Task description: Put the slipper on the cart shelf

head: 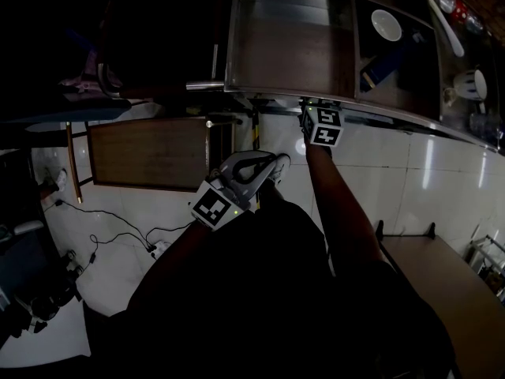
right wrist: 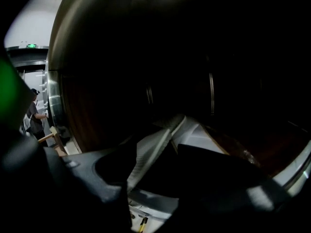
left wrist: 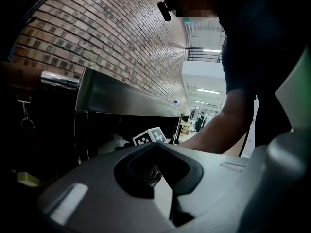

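A pale slipper (right wrist: 148, 154) with a ribbed sole stands on edge on the cart's dark lower shelf (right wrist: 243, 149), between the jaws of my right gripper (right wrist: 155, 178). Those jaws are spread wide and open, and I cannot see their pads pressing on it. In the head view only that gripper's marker cube (head: 325, 126) shows, at the steel edge of the cart (head: 331, 105). My left gripper (head: 264, 164) hangs lower, over the floor in front of the cart. Its grey jaws (left wrist: 170, 178) look closed together with nothing between them.
The steel cart's top shelf (head: 288, 46) holds a white bowl (head: 386, 24) and other ware on the right. A wooden table (head: 150, 152) stands to the left, with cables (head: 118, 227) on the white floor. Behind the cart is a brick wall (left wrist: 107, 38). The scene is very dark.
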A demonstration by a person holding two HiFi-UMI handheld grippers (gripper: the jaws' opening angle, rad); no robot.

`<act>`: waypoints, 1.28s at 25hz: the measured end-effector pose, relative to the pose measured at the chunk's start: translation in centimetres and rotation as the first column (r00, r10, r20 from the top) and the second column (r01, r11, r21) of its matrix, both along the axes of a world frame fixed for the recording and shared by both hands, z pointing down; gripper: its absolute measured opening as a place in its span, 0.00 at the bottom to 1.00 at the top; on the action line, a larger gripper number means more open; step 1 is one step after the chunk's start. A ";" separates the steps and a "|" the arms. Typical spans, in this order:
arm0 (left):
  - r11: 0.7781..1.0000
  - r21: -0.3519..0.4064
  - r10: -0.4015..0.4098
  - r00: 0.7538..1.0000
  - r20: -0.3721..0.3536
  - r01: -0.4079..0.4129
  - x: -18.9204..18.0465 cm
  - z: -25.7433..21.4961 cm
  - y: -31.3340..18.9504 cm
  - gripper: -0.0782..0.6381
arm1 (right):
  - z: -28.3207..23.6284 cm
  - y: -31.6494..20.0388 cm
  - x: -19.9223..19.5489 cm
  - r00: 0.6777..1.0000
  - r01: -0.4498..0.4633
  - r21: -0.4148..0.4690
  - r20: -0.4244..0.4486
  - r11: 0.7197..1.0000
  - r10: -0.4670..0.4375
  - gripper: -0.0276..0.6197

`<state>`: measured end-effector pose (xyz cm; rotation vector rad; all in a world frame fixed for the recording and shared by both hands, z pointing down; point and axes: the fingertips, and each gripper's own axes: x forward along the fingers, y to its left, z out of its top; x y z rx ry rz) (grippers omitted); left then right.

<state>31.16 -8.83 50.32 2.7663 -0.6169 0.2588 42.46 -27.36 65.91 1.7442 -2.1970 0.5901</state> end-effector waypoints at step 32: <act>0.961 0.204 -0.177 0.982 -0.067 0.187 -9.5 -10.9 0.2 0.11 | -26.1 17.4 -17.1 0.782 0.579 0.418 -0.038 0.701 -0.623 0.04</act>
